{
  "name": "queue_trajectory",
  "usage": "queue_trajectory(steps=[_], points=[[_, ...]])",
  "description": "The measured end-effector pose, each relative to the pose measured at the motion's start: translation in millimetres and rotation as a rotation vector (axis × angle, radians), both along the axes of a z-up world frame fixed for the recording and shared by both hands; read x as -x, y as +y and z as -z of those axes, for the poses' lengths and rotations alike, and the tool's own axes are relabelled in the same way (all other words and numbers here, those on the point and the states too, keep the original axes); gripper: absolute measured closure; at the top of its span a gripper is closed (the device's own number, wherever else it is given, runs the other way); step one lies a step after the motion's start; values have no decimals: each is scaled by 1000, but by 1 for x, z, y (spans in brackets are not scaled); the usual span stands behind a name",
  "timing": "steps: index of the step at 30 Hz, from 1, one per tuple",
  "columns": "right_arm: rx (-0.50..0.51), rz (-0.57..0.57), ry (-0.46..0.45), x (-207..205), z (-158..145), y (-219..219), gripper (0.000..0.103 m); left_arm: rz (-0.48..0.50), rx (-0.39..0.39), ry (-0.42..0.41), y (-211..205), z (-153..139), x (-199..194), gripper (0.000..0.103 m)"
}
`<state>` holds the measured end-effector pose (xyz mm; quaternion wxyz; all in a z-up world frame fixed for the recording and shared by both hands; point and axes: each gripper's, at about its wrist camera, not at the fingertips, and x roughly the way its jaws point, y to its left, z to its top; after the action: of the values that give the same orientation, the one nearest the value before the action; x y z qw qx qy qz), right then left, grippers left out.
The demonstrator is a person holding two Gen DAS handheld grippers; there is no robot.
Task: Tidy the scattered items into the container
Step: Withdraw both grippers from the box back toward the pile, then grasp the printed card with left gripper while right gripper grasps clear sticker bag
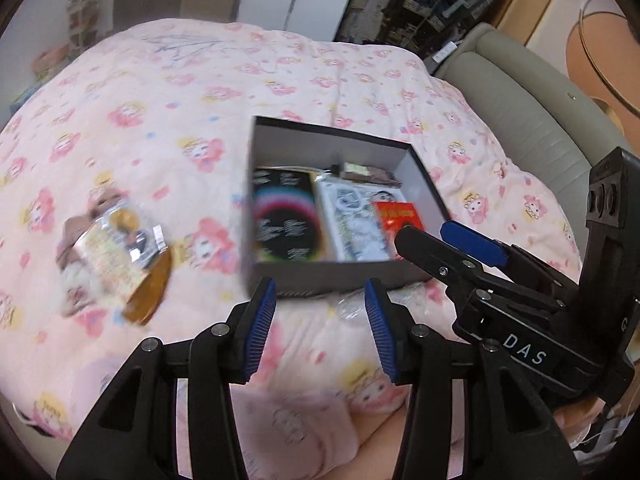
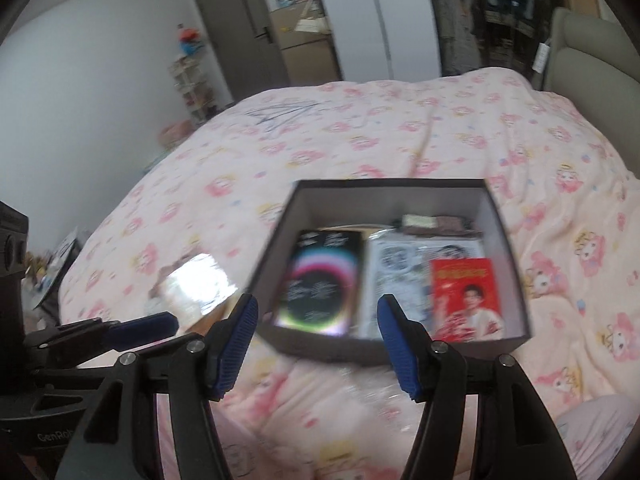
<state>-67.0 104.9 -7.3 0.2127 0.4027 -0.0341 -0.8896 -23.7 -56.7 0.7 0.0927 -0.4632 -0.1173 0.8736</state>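
Note:
A dark open box (image 1: pixel 428 184) (image 2: pixel 508 240) sits on the pink bedspread. It holds a black card with a coloured ring (image 1: pixel 284 216) (image 2: pixel 320 280), a white patterned packet (image 1: pixel 352 220) (image 2: pixel 396 276), a red card (image 1: pixel 396 216) (image 2: pixel 466 296) and a small dark item at the back. A shiny packet (image 1: pixel 116 252) (image 2: pixel 192 284) lies on an amber-brown flat piece (image 1: pixel 150 292), left of the box. My left gripper (image 1: pixel 320 328) is open and empty just in front of the box. My right gripper (image 2: pixel 316 340) (image 1: pixel 444 236) is open and empty at the box's near edge.
The pink cartoon-print bedspread (image 1: pixel 160 120) covers the bed. A crinkled clear wrapper (image 1: pixel 352 308) lies in front of the box. A grey padded headboard (image 1: pixel 532 120) stands at the right. A wardrobe and shelves (image 1: pixel 420 4) stand behind the bed. A door (image 2: pixel 240 28) is at the back.

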Motion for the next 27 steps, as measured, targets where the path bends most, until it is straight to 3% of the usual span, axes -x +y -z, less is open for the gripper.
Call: queue_trajectory(steps=[7, 14, 21, 27], points=[[-16, -150, -8, -21, 6, -70, 44, -114, -47, -20, -67, 14, -35, 57], [-27, -266, -73, -22, 30, -138, 45, -207, -111, -49, -131, 41, -53, 57], [-38, -372, -159, -3, 63, -200, 45, -312, -164, -80, -188, 76, -45, 57], [-120, -333, -220, 36, 101, -232, 44, -361, -233, -132, -233, 115, -22, 59]])
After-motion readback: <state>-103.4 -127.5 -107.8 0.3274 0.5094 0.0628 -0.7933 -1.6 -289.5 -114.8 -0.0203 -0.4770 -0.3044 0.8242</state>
